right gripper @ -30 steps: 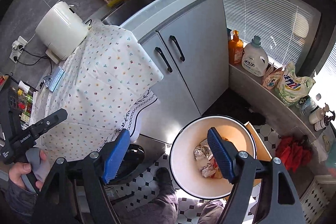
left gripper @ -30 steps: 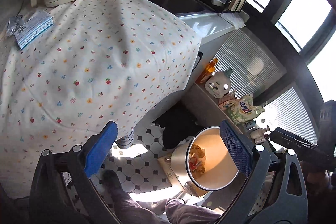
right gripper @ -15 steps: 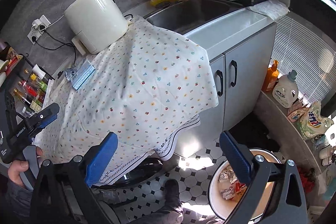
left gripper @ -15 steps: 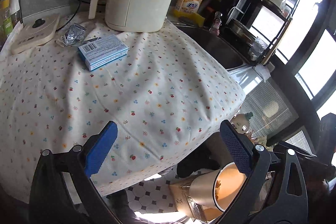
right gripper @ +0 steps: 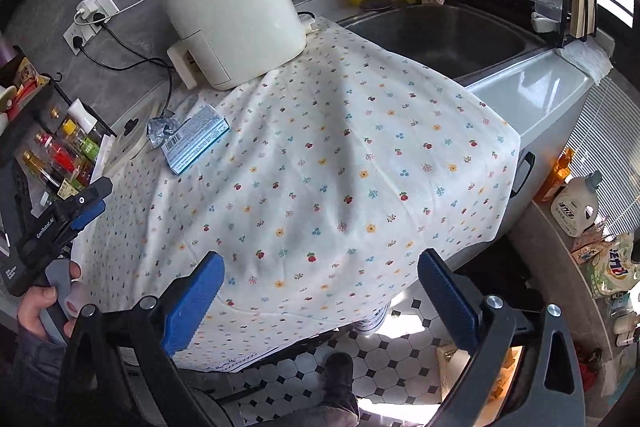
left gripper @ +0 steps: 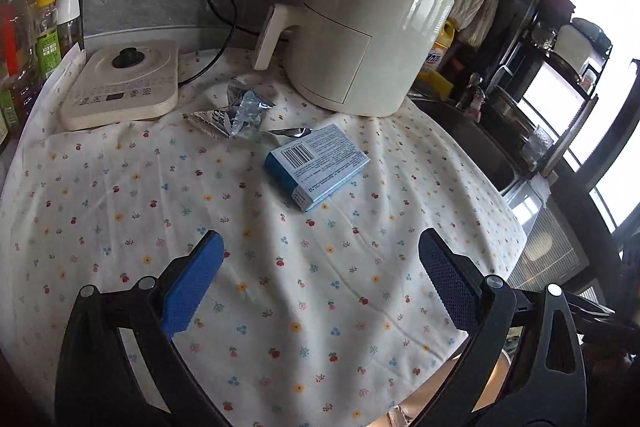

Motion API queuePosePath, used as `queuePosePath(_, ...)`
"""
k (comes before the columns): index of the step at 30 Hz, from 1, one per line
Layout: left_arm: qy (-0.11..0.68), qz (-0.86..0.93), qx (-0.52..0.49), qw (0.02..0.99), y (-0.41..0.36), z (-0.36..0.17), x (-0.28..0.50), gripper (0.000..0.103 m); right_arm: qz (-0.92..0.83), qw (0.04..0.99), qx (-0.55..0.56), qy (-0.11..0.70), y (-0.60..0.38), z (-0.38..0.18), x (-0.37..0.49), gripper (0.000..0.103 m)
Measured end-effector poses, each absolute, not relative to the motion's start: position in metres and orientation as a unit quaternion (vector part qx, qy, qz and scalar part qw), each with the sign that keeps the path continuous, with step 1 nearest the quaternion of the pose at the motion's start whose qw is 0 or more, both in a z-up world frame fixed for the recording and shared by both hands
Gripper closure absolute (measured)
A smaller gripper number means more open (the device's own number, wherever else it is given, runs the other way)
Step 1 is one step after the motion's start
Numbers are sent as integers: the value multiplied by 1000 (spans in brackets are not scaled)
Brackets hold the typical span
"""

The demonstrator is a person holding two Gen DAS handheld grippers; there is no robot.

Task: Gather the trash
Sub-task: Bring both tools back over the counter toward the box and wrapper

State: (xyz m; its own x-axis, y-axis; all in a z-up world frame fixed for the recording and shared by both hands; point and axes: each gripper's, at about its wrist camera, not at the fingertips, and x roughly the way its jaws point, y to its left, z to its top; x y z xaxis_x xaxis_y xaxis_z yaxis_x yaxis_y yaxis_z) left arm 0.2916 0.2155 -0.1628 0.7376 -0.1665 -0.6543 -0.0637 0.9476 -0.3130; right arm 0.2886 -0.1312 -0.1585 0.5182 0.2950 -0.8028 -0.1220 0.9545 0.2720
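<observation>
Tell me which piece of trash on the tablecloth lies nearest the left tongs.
The blue box, barcode up; the crumpled foil wrapper lies farther back, beside the white appliance.

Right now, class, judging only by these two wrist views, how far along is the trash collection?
Done: nothing these views can confirm; the bin is mostly hidden. In hand: nothing. The left gripper and the right gripper are both open and empty above the floral cloth. Left: the blue box and the crumpled foil wrapper lie on the cloth beside the white appliance.

Crinkled shiny foil wrapper (left gripper: pixel 240 111), matt printed cardboard box (left gripper: pixel 318 163), soft floral cloth (left gripper: pixel 280 267), glossy plastic fryer (left gripper: pixel 360 39).
</observation>
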Motion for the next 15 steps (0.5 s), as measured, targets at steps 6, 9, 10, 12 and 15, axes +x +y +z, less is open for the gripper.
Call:
queuePosePath(6, 362, -25, -134, 922, 249, -161, 325, 6, 112, 870, 110, 468, -96, -162, 308, 8)
queuePosePath(9, 357, -32, -123, 925, 260, -157, 341, 6, 103, 871, 118, 467, -82, -164, 313, 8)
queuePosePath(10, 354, -34, -121, 927, 264, -156, 346, 7, 100, 871, 118, 467, -78, -164, 315, 8)
queuePosePath(12, 350, -34, -118, 929, 269, -155, 356, 11, 94, 871, 119, 468, -74, -166, 318, 8)
queuePosePath(15, 356, -37, -126, 925, 277, -157, 374, 18, 80, 871, 123, 470, -74, -168, 321, 8)
